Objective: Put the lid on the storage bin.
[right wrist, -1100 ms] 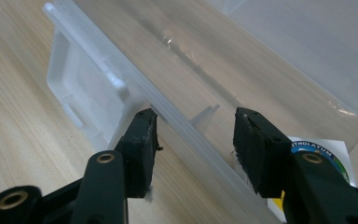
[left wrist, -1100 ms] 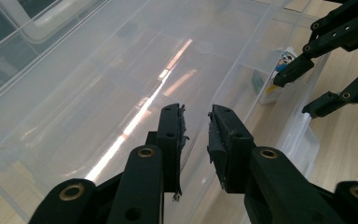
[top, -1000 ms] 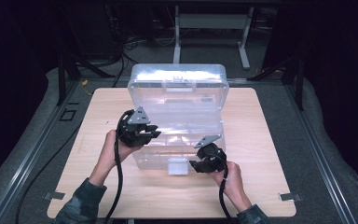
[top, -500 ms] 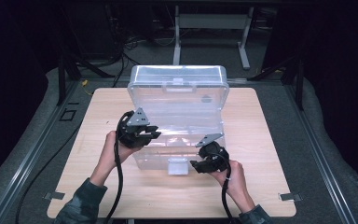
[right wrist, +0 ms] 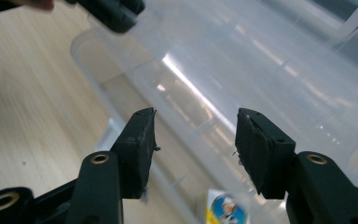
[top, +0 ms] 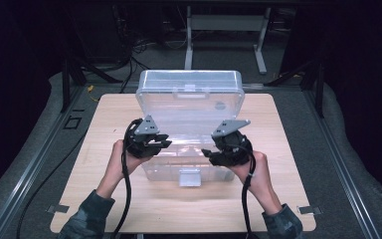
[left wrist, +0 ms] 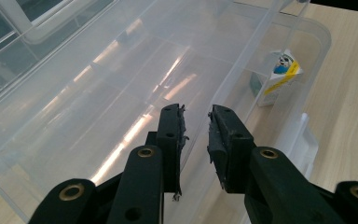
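Clear storage box (top: 189, 124), lid raised, mid-table (top: 288, 149). Small carton (left wrist: 279, 77) inside, near front wall. Left gripper (top: 151, 144) at box's left rim, jaws nearly together, empty. Right gripper (top: 219, 152) at right rim, jaws apart, just closing slightly, empty.

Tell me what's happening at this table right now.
A person holds a gripper in each hand at a clear plastic storage box on the wooden table. Its lid stands raised at the back. The left gripper, its fingers nearly together with a narrow gap, sits at the box's left rim. The right gripper hovers over the box's front right part, fingers apart with nothing between them. A small carton with a cartoon print stands inside the box.
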Tool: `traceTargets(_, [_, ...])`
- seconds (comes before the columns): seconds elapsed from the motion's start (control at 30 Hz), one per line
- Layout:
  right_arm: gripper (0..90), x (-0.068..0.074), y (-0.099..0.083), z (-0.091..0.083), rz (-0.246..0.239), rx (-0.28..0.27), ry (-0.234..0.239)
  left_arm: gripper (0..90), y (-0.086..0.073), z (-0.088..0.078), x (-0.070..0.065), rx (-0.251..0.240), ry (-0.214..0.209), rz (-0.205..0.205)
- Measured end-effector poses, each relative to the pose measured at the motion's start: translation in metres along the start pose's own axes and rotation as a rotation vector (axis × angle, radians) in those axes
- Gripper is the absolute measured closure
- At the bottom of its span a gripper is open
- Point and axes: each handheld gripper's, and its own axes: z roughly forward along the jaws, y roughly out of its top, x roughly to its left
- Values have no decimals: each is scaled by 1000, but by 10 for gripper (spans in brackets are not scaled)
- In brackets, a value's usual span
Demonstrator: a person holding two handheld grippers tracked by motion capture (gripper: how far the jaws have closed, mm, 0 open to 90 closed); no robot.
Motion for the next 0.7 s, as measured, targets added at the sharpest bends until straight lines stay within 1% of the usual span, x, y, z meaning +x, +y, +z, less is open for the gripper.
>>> traceTargets(0.03, [465,-5,7,-1,8,2,-14,735,0,0,0,0,0,1])
traceTargets(0.17, [451,-25,23,5,41,2,-3,735,0,0,0,3,-2,-1])
traceTargets(0.23, [451,-33,29,11,55,3,-11,734,0,0,0,4,-6,-5])
traceTargets(0.33, [444,-44,35,21,85,13,-9,734,0,0,0,11,-9,-5])
traceTargets(0.47, [433,-54,38,31,124,-1,4,734,-1,0,-2,16,-13,-5])
traceTargets(0.5, [437,-55,38,33,132,-2,0,733,-1,0,-2,16,-12,-3])
traceTargets(0.57, [463,-59,38,37,147,-8,-4,732,-2,0,-2,17,-14,-4])
traceTargets(0.6, [499,-60,39,37,152,-14,-16,731,-2,0,-3,16,-15,-6])
traceTargets(0.63, [583,-61,39,38,158,-36,-43,732,-2,0,-3,19,-15,-3])
traceTargets(0.67, [644,-61,40,37,176,-70,-89,731,-3,0,-3,19,-14,-2])
traceTargets(0.7, [664,-62,41,37,180,-79,-100,732,-3,0,-3,20,-15,-2])
